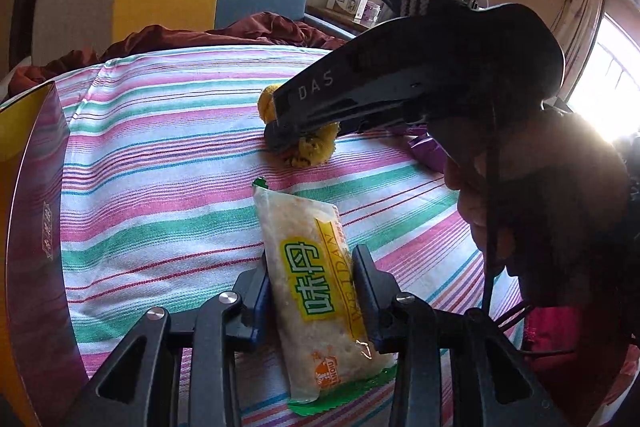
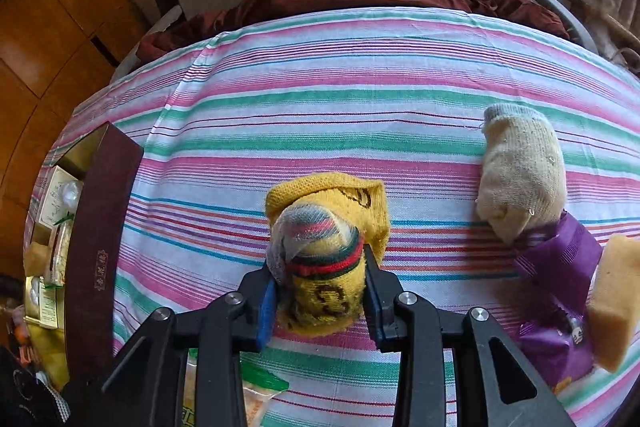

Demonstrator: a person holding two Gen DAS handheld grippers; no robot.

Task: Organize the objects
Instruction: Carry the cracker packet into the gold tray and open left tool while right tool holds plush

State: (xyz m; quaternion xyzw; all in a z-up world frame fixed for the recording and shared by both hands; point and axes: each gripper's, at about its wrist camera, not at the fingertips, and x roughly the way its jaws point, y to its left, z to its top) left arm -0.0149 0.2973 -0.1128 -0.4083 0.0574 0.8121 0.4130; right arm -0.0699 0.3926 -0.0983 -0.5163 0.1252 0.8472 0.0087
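- Left gripper [image 1: 310,275]: jaws clamped on a snack packet [image 1: 320,291] above the striped cloth [image 1: 160,155].
- Right gripper [image 2: 320,279]: jaws clenched on a rolled yellow sock [image 2: 328,251] lying on the cloth, near a cream sock [image 2: 520,175].

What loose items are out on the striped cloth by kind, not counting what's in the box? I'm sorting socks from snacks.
Rolled socks: 2, the yellow sock bundle in the right gripper and the cream sock bundle.
Snack packets: 2, the rice cracker packet in the left gripper and the purple packet.
Sponge-like yellow block: 1.
Total: 5.
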